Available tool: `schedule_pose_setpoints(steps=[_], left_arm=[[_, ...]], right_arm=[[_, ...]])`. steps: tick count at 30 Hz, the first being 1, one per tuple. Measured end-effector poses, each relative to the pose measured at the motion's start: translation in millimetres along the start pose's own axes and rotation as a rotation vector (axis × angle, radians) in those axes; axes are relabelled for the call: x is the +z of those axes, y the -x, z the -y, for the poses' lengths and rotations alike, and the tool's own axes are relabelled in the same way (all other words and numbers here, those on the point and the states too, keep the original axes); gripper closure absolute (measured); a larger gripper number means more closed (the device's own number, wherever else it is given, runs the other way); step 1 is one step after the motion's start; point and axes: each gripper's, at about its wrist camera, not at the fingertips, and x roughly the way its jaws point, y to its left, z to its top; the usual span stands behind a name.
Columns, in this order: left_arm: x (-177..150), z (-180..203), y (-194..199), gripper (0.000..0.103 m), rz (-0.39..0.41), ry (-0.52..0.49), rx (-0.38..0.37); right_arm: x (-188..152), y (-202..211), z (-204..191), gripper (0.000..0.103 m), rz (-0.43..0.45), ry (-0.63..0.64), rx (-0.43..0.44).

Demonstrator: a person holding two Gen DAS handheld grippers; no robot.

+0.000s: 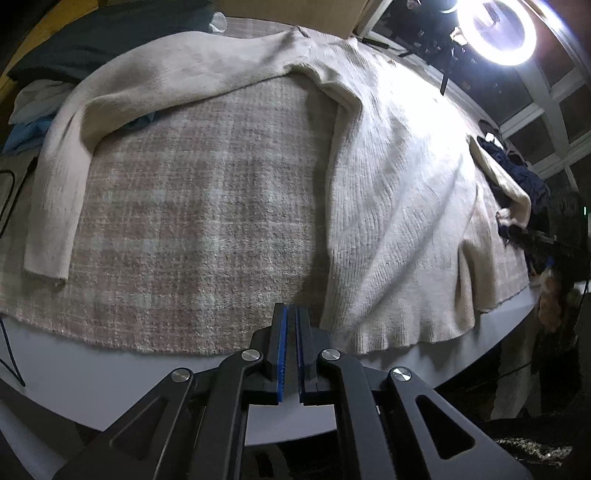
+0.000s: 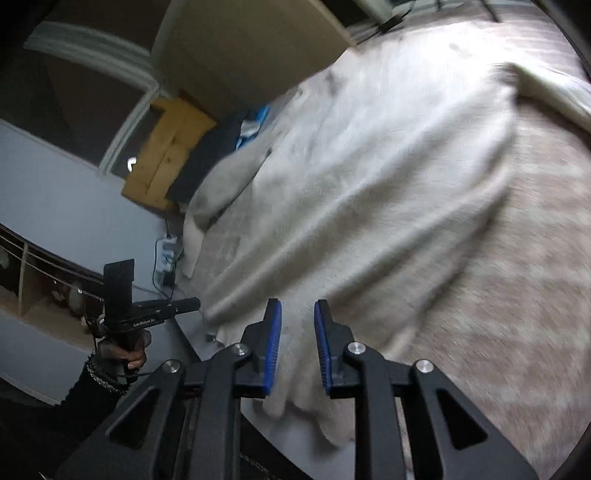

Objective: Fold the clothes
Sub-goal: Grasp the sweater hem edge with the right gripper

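Note:
A cream knit sweater [image 1: 399, 206] lies spread flat on a pink-and-white plaid blanket [image 1: 207, 229]. One long sleeve [image 1: 74, 177] reaches out to the left. My left gripper [image 1: 291, 314] is shut and empty, above the table's front edge, just left of the sweater's hem. In the right wrist view the sweater [image 2: 369, 177] looks blurred. My right gripper [image 2: 297, 314] is open, its fingers on either side of the sweater's hem near the table edge, not closed on it. The other hand-held gripper [image 2: 147, 310] shows at the left.
A grey table [image 1: 110, 376] carries the blanket. Dark and blue clothes [image 1: 44, 110] are piled at the far left. Dark navy clothing [image 1: 524, 173] lies at the right. A bright ring light [image 1: 496, 27] stands behind the table. A power strip [image 2: 166, 254] lies on the floor.

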Motion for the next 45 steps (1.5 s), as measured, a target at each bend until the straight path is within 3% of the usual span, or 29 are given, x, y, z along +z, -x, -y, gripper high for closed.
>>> schedule_pose_setpoints(steps=[8,10,12,15,17,18,19,23,28,30,32,35,39,41,45], left_arm=[[-0.6,-8.9,-4.9,0.100,-0.025,0.010,-0.017],[0.4,-6.4,-7.6,0.100,-0.029,0.004,-0.021],[1.9,-4.2,-10.9,0.100,-0.034,-0.002,-0.018],[1.8,-2.4,-14.8,0.100,-0.038,-0.003,-0.027],[1.8,0.4,-17.5,0.100,-0.037,-0.004,-0.029],[1.7,1.7,-19.1,0.100,-0.038,-0.005,-0.030],[1.4,3.0,-20.7,0.100,-0.040,-0.007,-0.029],[4.6,17.7,-30.0,0.100,-0.041,-0.007,-0.025],[4.3,31.7,-29.8,0.100,-0.028,0.006,-0.058],[3.1,36.5,-30.8,0.100,-0.028,-0.007,-0.060],[3.4,42.6,-34.6,0.100,-0.034,-0.019,-0.057],[4.4,46.0,-39.6,0.100,-0.040,-0.007,-0.061],[7.0,48.9,-37.0,0.100,-0.045,0.007,-0.056],[7.8,52.0,-37.1,0.100,-0.043,0.007,-0.055],[2.3,42.3,-29.0,0.100,-0.031,0.016,-0.060]], right_arm=[[-15.3,-15.6,7.5,0.083,-0.034,-0.050,-0.101],[-14.5,-24.4,3.7,0.065,-0.064,-0.045,-0.116],[-17.4,-34.2,-5.2,0.059,-0.083,0.005,-0.156],[-23.8,-51.4,-28.7,0.059,-0.094,0.143,-0.260],[-27.5,-54.9,-35.4,0.071,-0.098,0.207,-0.320],[-27.9,-54.7,-33.5,0.089,-0.099,0.207,-0.330],[-27.8,-53.7,-28.9,0.098,-0.100,0.189,-0.321],[-31.4,-27.2,-11.9,0.099,-0.023,0.062,-0.242],[-69.9,67.6,23.7,0.100,0.191,-0.184,-0.127],[-88.7,80.7,49.6,0.098,0.164,-0.271,-0.271],[-95.7,88.0,64.1,0.096,0.154,-0.297,-0.341],[-97.1,91.3,66.1,0.096,0.149,-0.307,-0.282],[-88.3,71.1,46.1,0.063,0.105,-0.261,-0.172],[-85.8,59.5,38.5,0.063,0.082,-0.237,-0.142],[-78.4,31.4,26.5,0.062,0.022,-0.151,-0.245]])
